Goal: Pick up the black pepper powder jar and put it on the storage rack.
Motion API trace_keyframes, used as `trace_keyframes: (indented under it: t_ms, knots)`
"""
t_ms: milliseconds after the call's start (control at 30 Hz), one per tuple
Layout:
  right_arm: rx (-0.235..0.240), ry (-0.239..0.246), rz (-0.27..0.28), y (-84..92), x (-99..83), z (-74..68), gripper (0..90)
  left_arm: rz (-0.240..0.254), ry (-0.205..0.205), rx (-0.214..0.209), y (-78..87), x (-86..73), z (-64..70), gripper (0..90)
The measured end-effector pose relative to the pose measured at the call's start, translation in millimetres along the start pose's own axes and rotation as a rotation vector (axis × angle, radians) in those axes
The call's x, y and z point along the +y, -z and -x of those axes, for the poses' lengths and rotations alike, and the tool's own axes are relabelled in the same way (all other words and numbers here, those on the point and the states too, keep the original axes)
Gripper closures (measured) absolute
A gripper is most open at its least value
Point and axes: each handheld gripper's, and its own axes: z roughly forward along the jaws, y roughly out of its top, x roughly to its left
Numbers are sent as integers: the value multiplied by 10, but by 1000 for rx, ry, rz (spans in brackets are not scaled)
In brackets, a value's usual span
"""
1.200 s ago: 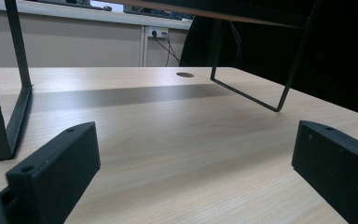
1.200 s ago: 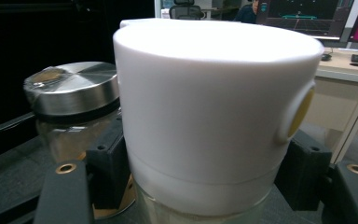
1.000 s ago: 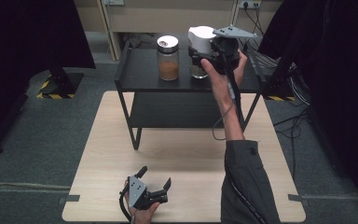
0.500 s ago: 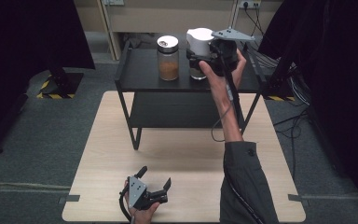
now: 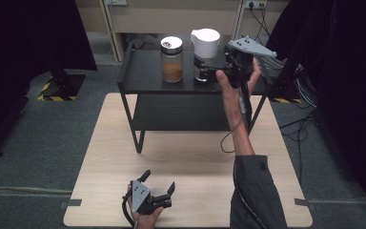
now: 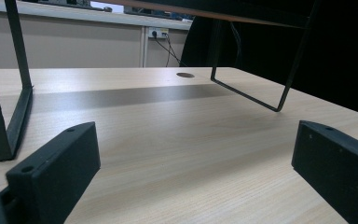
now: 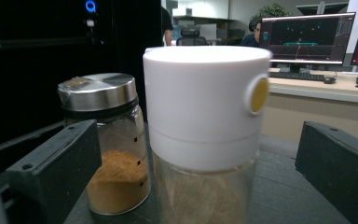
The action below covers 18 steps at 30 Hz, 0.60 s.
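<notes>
A glass jar with a white lid (image 5: 205, 45) stands on the top shelf of a black rack (image 5: 143, 71), next to a metal-lidded jar of brown powder (image 5: 172, 59). My right gripper (image 5: 218, 67) is just right of the white-lidded jar and points at it. Its jaws have just been opening and now stand wide. In the right gripper view the white-lidded jar (image 7: 205, 116) rises between the two jaws without touching them, with the powder jar (image 7: 109, 149) behind on the left. My left gripper (image 5: 159, 183) rests open near the front edge of the wooden table (image 5: 195, 157), nothing between its jaws (image 6: 193, 149).
The rack stands on the table's far half; its thin metal legs (image 6: 9, 107) are close ahead of the left gripper. Cables (image 5: 295, 90) trail on the floor at the right. Dark curtains flank both sides. Desks with monitors (image 7: 307, 39) lie beyond the shelf.
The right gripper let go of the white-lidded jar, opened its jaws and drew back to the right and slightly down. The jar stays on the shelf. The left gripper has not moved.
</notes>
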Motion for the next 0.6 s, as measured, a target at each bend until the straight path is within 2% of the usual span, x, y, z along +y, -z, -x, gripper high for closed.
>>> trace_keyframes:
  t_ms: [300, 600]
  knots:
    - [28, 11, 40, 298, -185, 18, 4, -2, 0, 0, -2, 2, 1, 2]
    - [45, 22, 59, 554, -482, -6, 4, -2, -4, 0, -3, 3, 4, 2]
